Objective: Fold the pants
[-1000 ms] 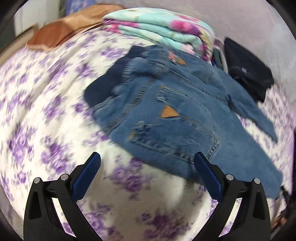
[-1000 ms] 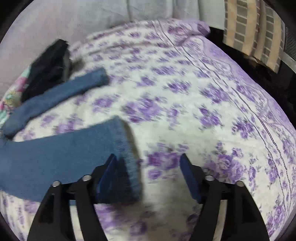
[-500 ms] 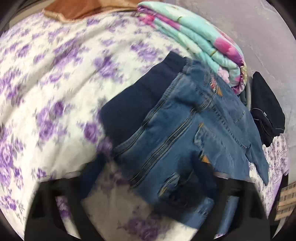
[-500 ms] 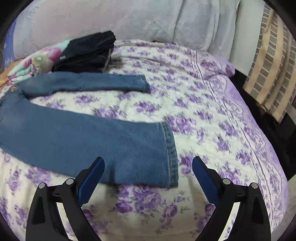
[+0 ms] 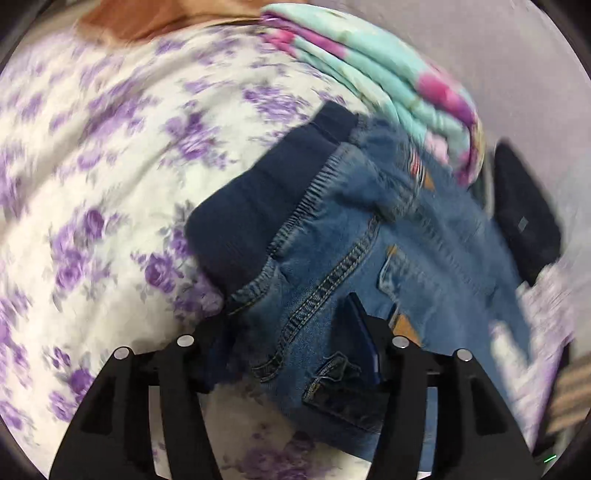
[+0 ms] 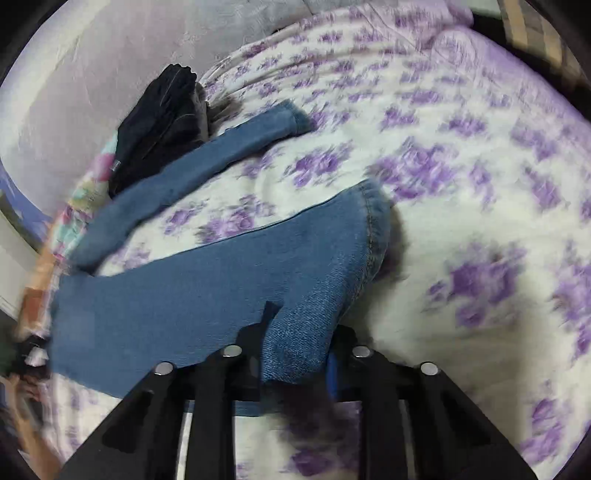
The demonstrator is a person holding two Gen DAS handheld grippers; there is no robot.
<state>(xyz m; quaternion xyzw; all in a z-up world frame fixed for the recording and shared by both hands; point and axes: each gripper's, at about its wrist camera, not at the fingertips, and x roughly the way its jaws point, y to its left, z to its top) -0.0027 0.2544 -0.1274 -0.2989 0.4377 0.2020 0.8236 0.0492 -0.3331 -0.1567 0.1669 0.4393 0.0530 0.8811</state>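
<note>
Blue jeans (image 5: 369,236) with a dark navy waistband (image 5: 258,206) lie on a purple-flowered bedspread (image 5: 92,184). My left gripper (image 5: 295,339) is shut on the near waist corner of the jeans, denim bunched between its fingers. In the right wrist view the near leg (image 6: 221,288) runs left, and my right gripper (image 6: 295,354) is shut on its hem corner, which is lifted off the bed. The far leg (image 6: 207,155) lies flat behind it.
A folded turquoise and pink blanket (image 5: 388,85) and a brown cloth (image 5: 147,18) lie at the far edge. Folded black clothes (image 5: 524,214) (image 6: 159,122) sit by the grey headboard (image 6: 92,74). A striped curtain (image 6: 535,26) hangs at right.
Both grippers moved down onto the jeans and closed: the left on the waist corner, the right on the near leg's hem, which now lifts.
</note>
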